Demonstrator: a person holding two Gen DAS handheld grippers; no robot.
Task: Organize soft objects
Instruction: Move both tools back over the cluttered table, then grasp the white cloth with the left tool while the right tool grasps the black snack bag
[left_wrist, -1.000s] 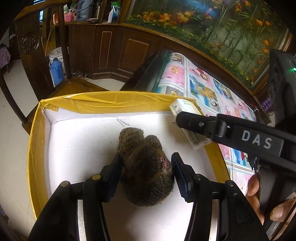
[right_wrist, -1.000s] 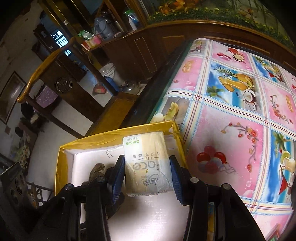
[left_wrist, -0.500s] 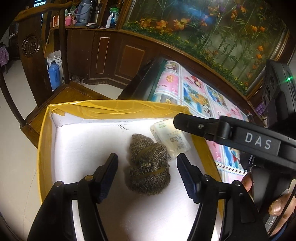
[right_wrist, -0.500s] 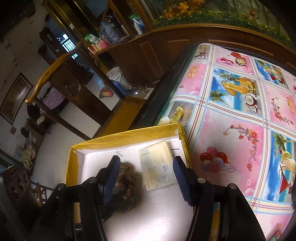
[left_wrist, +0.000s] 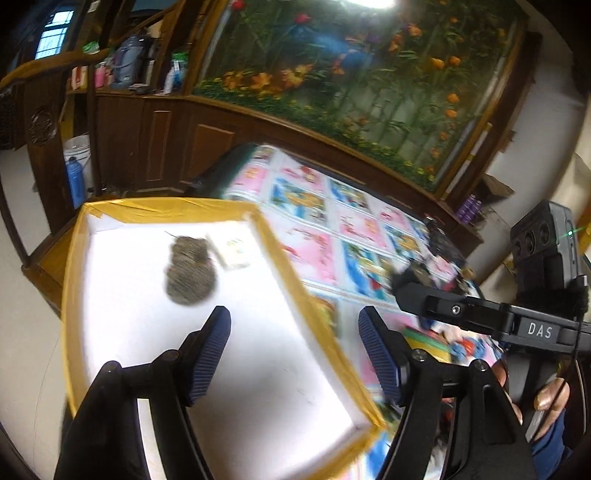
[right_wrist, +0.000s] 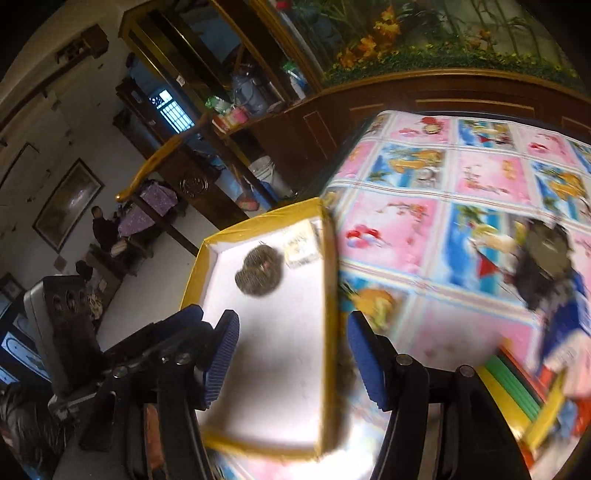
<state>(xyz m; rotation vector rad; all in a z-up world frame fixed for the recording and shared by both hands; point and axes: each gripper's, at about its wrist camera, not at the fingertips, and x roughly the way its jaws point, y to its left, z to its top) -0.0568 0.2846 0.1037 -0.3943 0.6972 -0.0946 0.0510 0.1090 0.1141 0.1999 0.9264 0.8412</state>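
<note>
While the knitted bundle (left_wrist: 190, 275) and tissue pack (left_wrist: 233, 252) lie side by side in our yellow-rimmed box (left_wrist: 321, 332), two soft items look sorted. Our left gripper (left_wrist: 293, 350) and right gripper (right_wrist: 291, 354) hang spread and empty. Blurred dark soft things (right_wrist: 545, 266) on the tablecloth (right_wrist: 480, 177) seem left.

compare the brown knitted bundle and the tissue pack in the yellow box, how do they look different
The brown knitted bundle is rounded, lumpy and dark speckled brown; the pale rectangular tissue pack is flat, boxy and cream with faint print. The bundle looks larger than the pack. The bundle lies nearer the middle of the white floor, the pack closer to the yellow-edged box's right wall. Both rest loose inside the box, side by side near its far end, with neither set of tongs holding them.
</note>
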